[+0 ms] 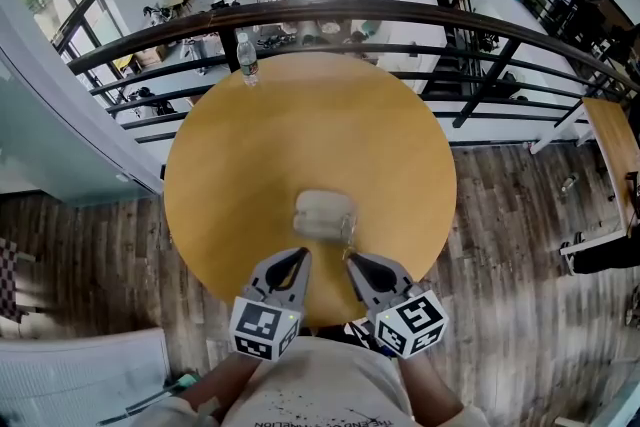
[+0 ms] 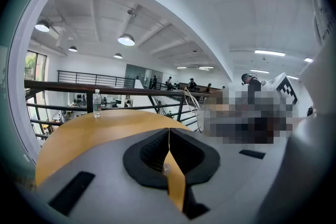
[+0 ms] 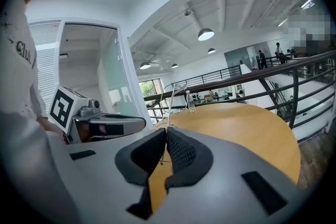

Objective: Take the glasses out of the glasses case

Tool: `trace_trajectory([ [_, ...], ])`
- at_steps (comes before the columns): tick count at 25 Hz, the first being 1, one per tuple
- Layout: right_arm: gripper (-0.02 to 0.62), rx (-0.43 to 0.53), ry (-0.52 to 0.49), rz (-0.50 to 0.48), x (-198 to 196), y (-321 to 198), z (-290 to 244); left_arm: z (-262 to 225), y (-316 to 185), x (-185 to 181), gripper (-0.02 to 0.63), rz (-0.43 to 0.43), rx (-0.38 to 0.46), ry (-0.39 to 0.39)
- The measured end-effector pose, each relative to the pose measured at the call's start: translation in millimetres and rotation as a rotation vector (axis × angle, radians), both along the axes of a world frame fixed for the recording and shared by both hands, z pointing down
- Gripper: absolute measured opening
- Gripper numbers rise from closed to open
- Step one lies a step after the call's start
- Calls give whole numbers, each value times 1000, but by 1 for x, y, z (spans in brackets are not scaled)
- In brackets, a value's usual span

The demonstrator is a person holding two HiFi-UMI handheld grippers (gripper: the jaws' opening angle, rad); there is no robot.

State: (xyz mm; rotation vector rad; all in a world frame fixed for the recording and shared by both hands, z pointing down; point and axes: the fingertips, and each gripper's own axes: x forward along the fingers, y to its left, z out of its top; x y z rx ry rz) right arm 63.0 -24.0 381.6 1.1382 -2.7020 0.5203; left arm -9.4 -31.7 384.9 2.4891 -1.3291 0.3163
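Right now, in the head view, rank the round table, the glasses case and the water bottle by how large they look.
Largest to smallest:
1. round table
2. glasses case
3. water bottle
The bottle stands farther from the camera than the case, so its place below the case is unsure.

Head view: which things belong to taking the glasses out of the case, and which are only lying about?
Job: glasses case; glasses, held in the shut right gripper; left gripper.
Lying about: water bottle, at the far edge of the table.
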Motion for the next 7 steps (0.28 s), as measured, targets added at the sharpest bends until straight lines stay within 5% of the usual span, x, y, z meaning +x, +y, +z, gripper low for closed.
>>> trace_trajectory([
  [7,32,1,-3,0,-2,2,4,4,2,-2,25,5,0,-3],
])
